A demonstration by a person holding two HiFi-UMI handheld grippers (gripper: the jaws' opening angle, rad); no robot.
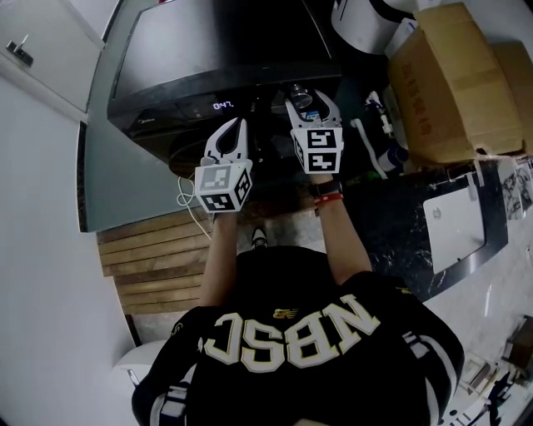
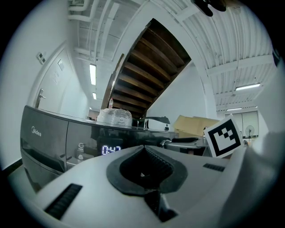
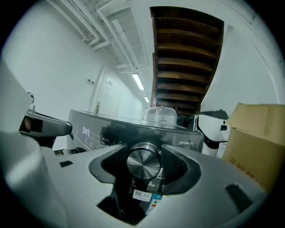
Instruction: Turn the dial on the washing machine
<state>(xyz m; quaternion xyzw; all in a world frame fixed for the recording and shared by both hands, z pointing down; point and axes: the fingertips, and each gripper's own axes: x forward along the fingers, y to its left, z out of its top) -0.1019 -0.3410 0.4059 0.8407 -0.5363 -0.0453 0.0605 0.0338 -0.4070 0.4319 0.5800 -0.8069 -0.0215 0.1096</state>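
Observation:
The dark grey washing machine [image 1: 208, 50] stands in front of me, its display [image 1: 222, 105] reading 0:47. Its round brushed-metal dial [image 3: 143, 164] sits between the jaws of my right gripper [image 1: 312, 101], whose pads press on it from both sides. The head view shows the dial [image 1: 301, 97] only partly, between the white jaws. My left gripper [image 1: 237, 125] hangs shut and empty just in front of the panel, below the display [image 2: 110, 150]. In its own view the left gripper [image 2: 143, 149] has its tips meeting, with nothing between them.
A large cardboard box [image 1: 450, 83] stands to the right of the machine, with a white appliance [image 1: 366, 21] behind it. A clear plastic-wrapped bundle [image 2: 114, 116] lies on the machine's top. A white cable [image 1: 190, 204] dangles at the lower left, above wooden slats [image 1: 158, 258].

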